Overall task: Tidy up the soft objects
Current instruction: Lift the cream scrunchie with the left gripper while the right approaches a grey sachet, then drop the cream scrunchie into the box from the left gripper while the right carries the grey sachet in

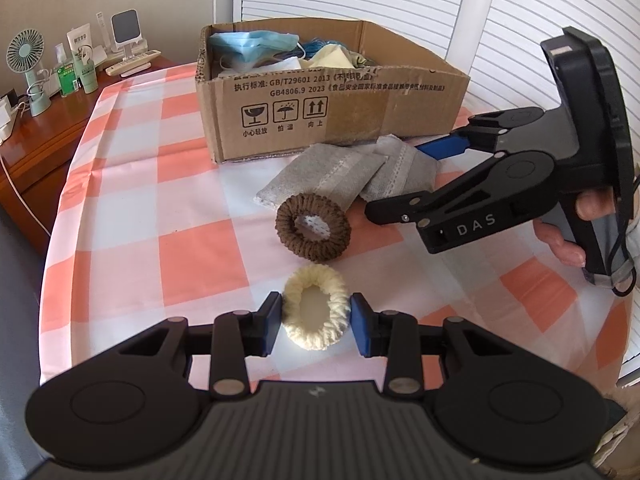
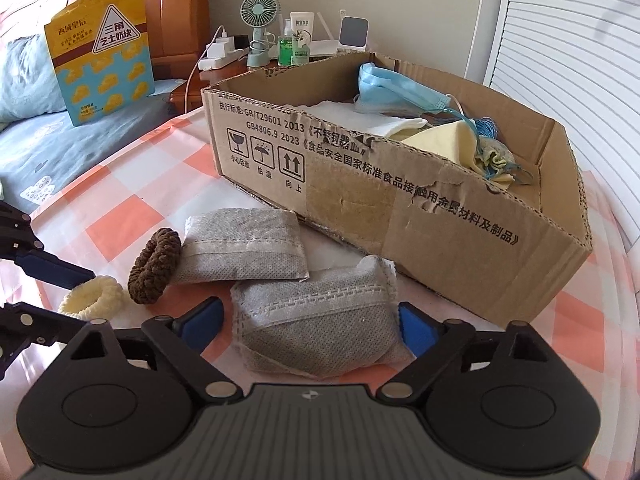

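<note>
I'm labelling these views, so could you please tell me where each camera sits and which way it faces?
Left wrist: on the left gripper, facing the box; fingers flank the cream ring; the right gripper and hand show.
Right wrist: on the right gripper, facing the box; fingers flank a grey pouch.
Shared: box, brown ring, both pouches.

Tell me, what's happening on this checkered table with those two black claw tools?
A person is tidying soft things into the cardboard box, holding a claw tool in each hand. The left gripper is open around a cream scrunchie lying on the tablecloth. The right gripper is open around a grey fabric pouch. A brown scrunchie and a second grey pouch wait nearby. The box already holds a blue face mask and cloths.
</note>
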`<state>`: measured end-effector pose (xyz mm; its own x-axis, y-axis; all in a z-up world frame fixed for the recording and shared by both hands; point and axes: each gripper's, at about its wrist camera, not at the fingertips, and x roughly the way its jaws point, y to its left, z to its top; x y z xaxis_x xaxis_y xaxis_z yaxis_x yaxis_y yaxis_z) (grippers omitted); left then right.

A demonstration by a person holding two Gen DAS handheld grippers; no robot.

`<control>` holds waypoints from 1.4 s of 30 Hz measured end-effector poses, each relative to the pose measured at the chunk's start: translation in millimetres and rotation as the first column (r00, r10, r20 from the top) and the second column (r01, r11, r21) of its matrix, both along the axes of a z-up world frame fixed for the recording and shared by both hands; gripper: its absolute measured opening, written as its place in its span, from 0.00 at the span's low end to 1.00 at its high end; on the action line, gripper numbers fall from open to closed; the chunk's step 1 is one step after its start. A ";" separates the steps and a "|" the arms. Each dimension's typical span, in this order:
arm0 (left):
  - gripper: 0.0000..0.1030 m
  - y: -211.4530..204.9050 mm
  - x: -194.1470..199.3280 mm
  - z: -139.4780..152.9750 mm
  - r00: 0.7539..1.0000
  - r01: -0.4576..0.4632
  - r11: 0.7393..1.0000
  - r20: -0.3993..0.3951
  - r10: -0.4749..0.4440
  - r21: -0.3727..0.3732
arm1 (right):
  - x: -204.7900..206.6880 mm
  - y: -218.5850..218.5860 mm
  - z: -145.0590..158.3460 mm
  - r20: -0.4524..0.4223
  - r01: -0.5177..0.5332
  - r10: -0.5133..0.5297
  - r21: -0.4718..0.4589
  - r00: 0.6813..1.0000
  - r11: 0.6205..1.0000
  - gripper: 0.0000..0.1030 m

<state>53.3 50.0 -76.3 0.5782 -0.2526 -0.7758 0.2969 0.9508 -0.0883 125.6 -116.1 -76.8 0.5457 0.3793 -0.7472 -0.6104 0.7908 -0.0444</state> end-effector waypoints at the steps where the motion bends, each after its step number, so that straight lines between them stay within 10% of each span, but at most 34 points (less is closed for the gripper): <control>1: 0.34 0.0 -0.1 0.2 1.000 0.000 1.000 -0.001 0.000 0.001 | -2.6 -0.3 1.8 -0.001 0.004 -0.004 -0.003 1.000 1.000 0.79; 25: 0.34 6.2 4.9 43.2 0.997 0.069 0.997 0.043 -0.070 0.022 | -50.5 -36.9 53.9 -0.019 0.064 -0.063 0.053 0.998 0.997 0.62; 42: 0.44 -15.1 135.3 106.7 0.964 0.011 0.999 0.263 -0.023 0.048 | -29.1 -47.2 112.4 0.111 0.078 -0.087 0.086 0.990 0.993 0.62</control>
